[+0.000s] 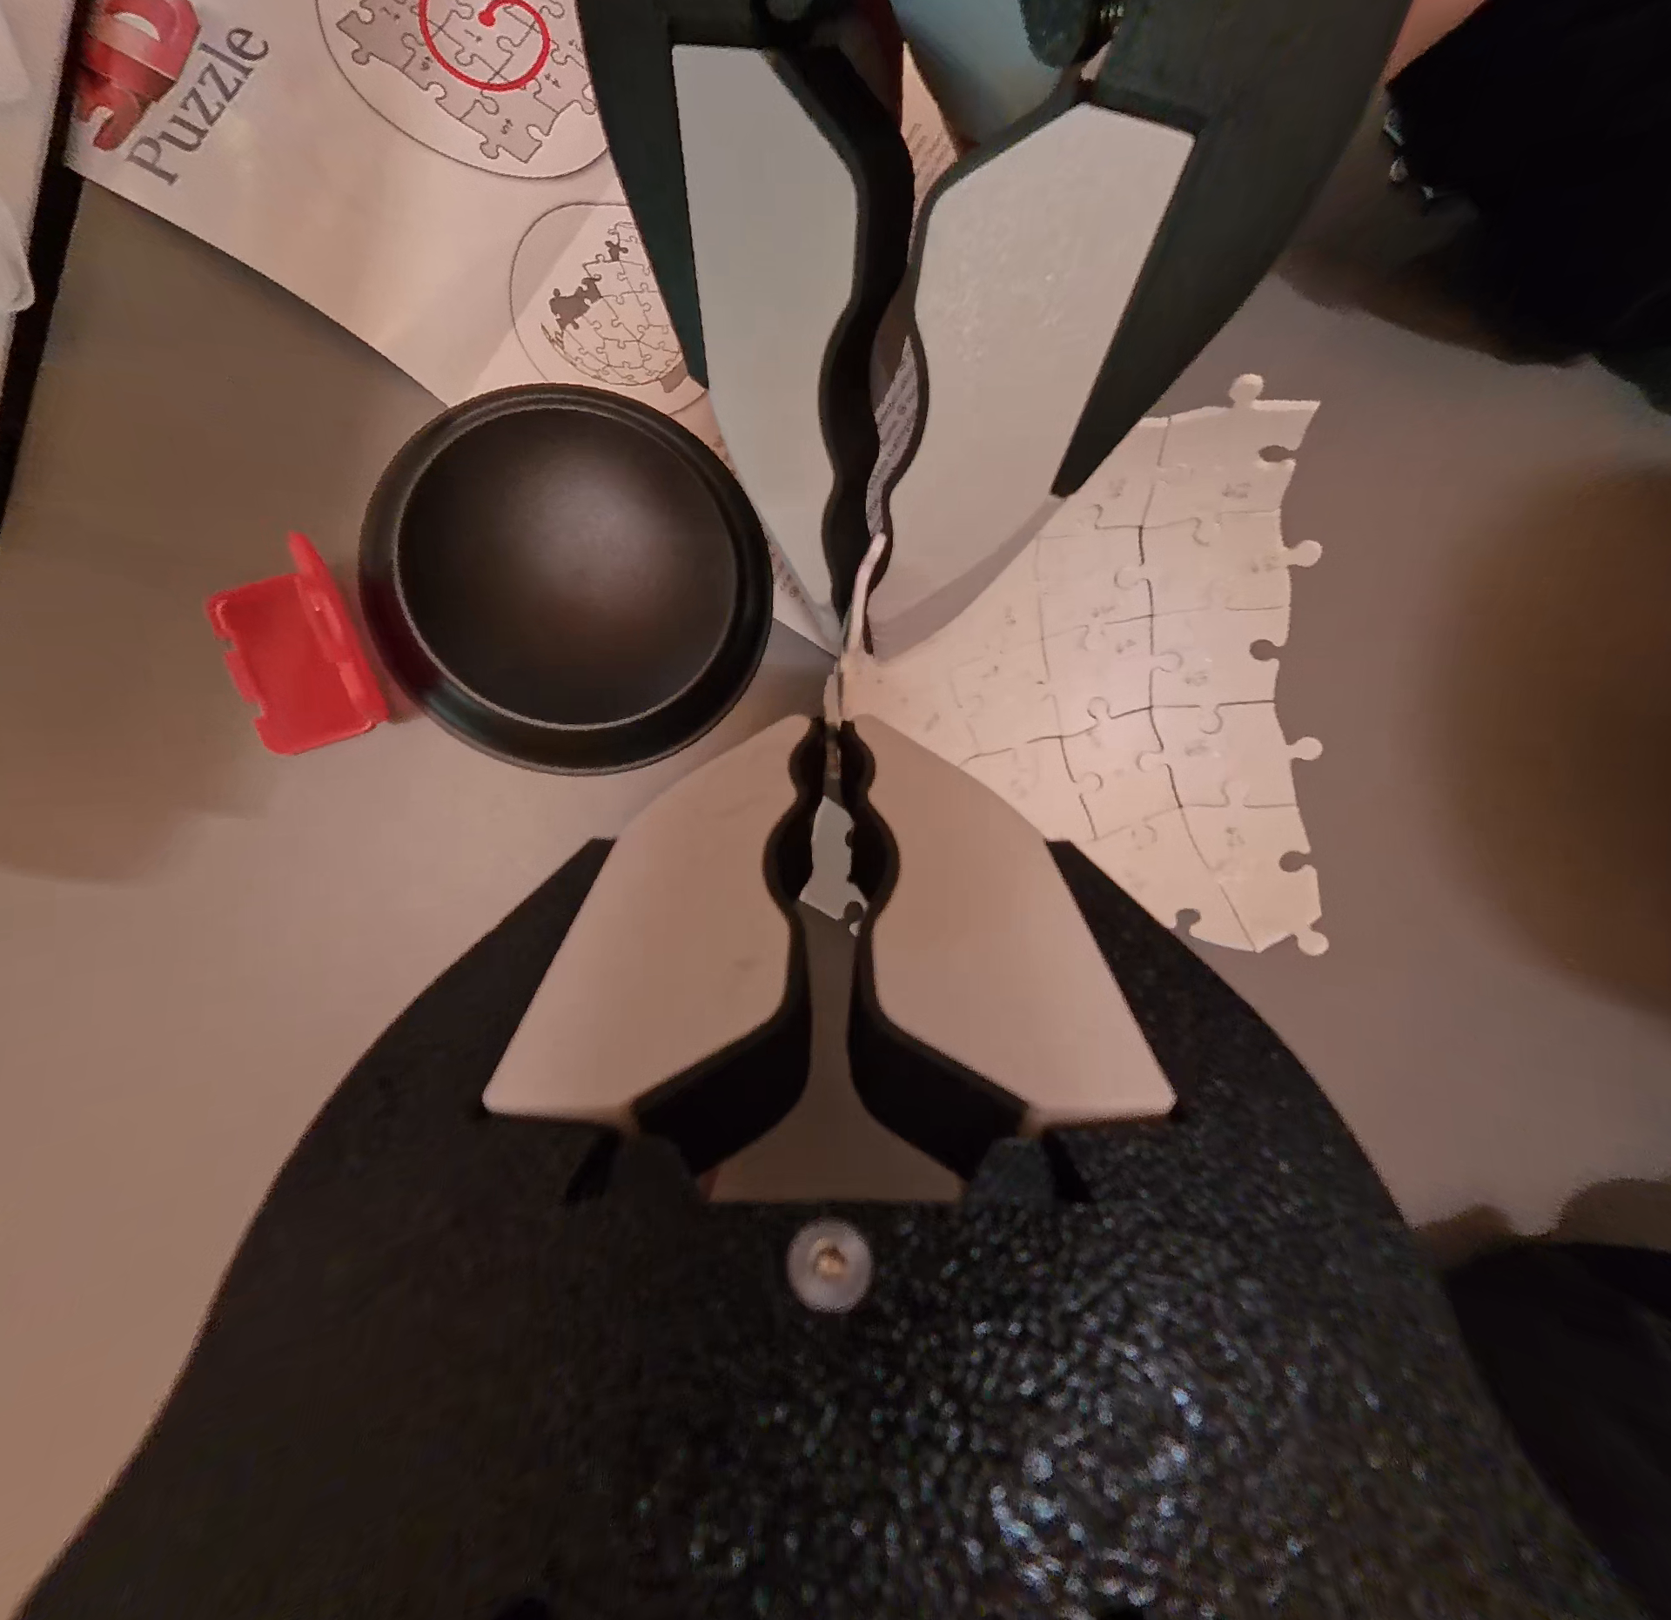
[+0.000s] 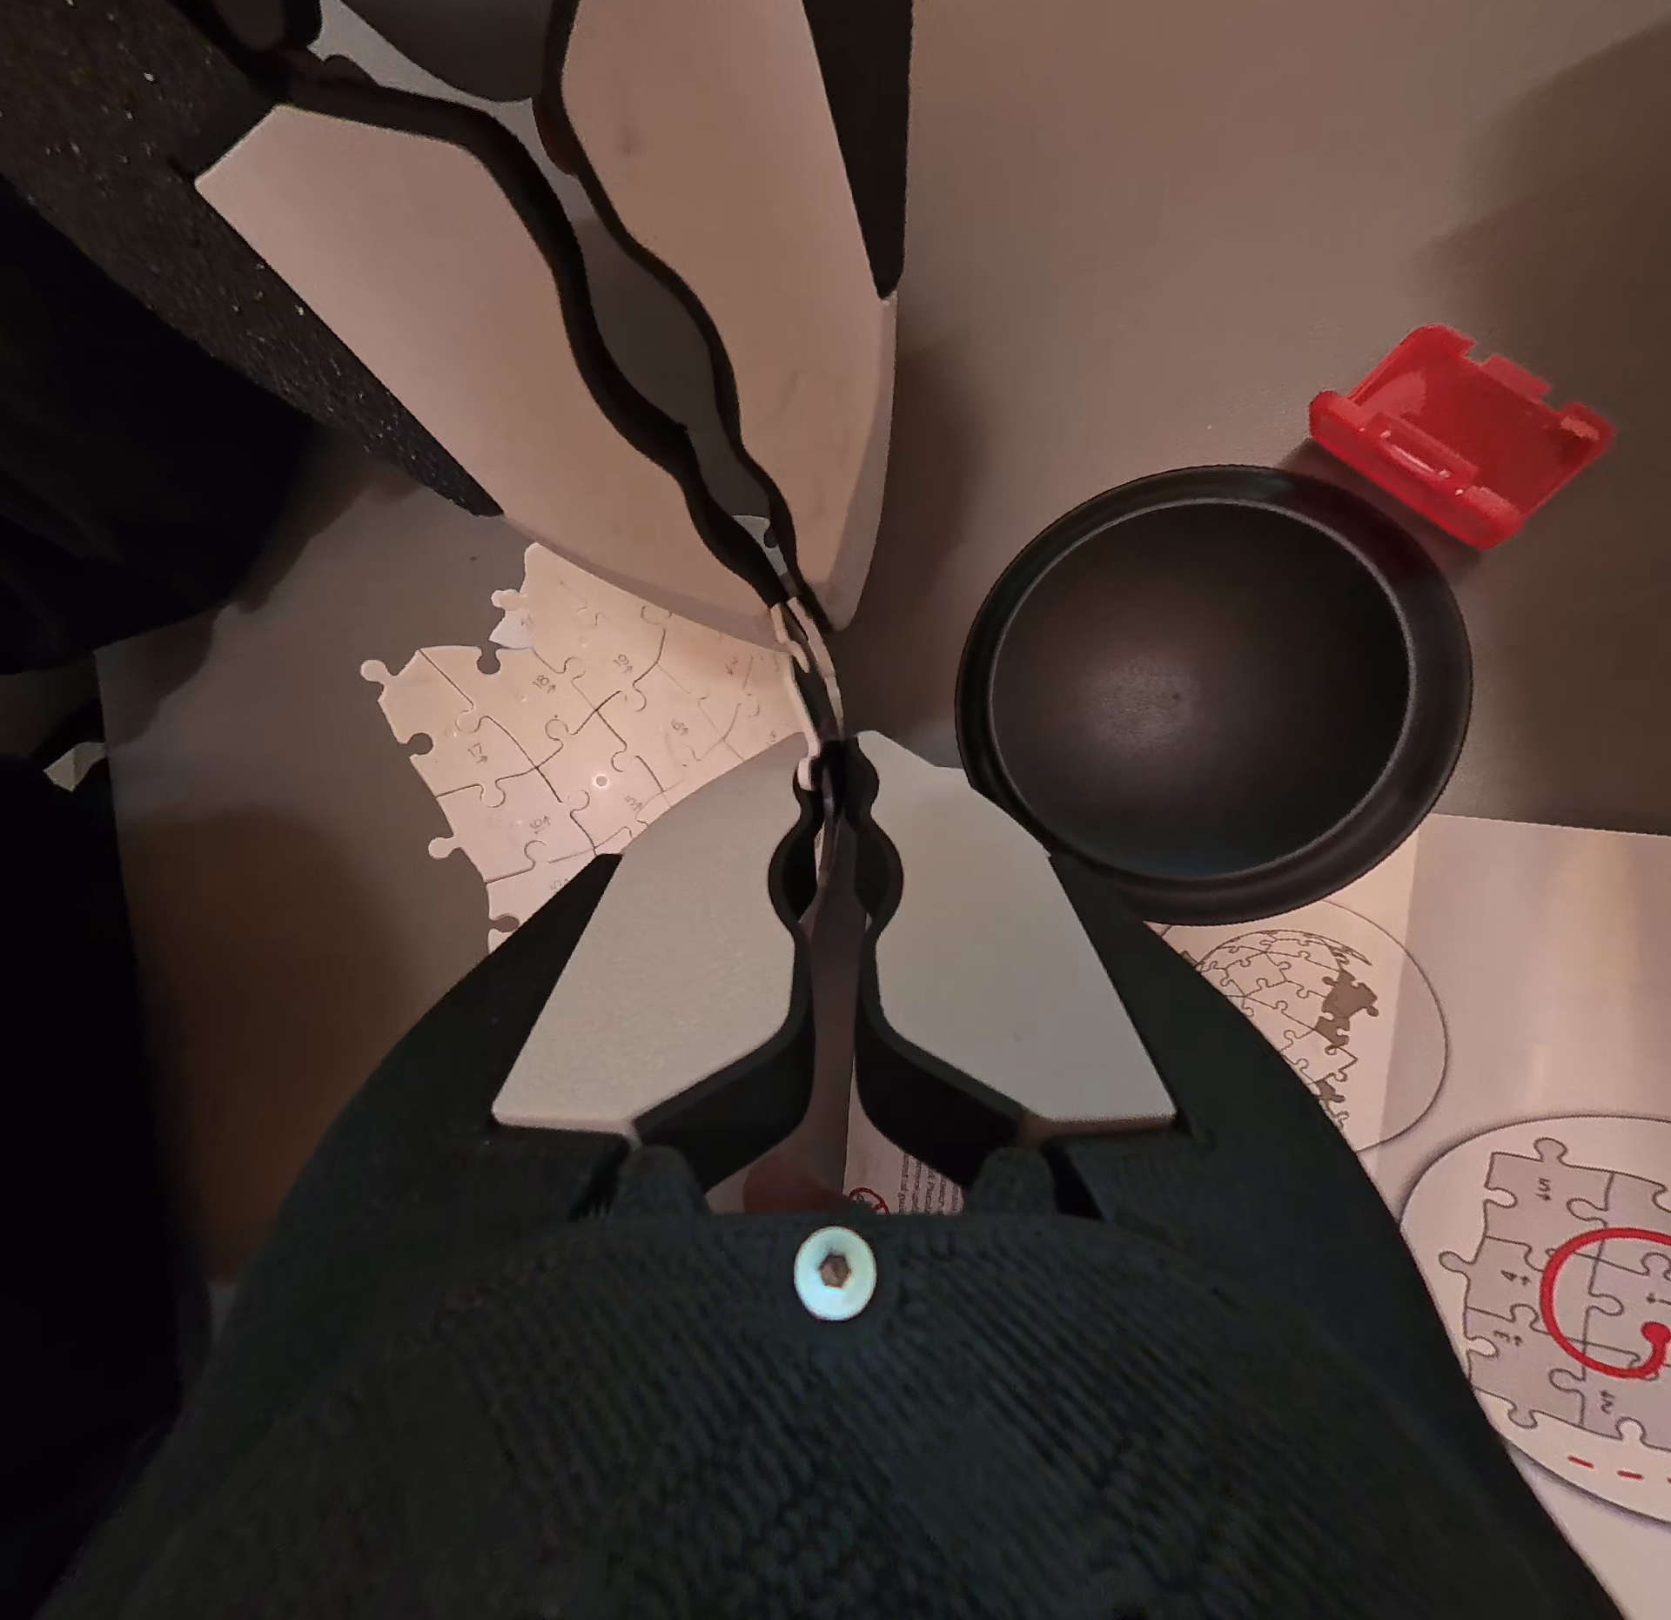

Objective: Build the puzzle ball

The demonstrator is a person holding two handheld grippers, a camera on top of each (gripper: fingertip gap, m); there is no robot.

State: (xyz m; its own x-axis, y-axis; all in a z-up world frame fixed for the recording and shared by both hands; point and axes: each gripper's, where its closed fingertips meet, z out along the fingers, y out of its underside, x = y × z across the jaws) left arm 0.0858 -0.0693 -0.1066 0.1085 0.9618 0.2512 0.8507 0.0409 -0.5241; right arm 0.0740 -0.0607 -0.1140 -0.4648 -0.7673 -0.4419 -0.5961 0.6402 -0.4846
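A curved section of joined white puzzle pieces (image 1: 1166,672) fans out to the right of both grippers; it also shows in the right wrist view (image 2: 561,735). My left gripper (image 1: 834,731) is shut on a white puzzle piece (image 1: 827,885) at the section's near corner. My right gripper (image 2: 836,754) is shut on a thin piece seen edge-on (image 2: 832,943). The two grippers meet almost tip to tip: the right gripper (image 1: 854,640) comes in from the top, the left gripper (image 2: 805,622) from the upper left. I cannot tell whether the section rests on the table.
A black round bowl-shaped stand (image 1: 565,573) sits beside the tips, also seen in the right wrist view (image 2: 1212,690). A small red plastic part (image 1: 289,645) lies beyond it (image 2: 1456,437). A printed instruction sheet (image 1: 362,129) lies on the grey table (image 2: 1537,1215).
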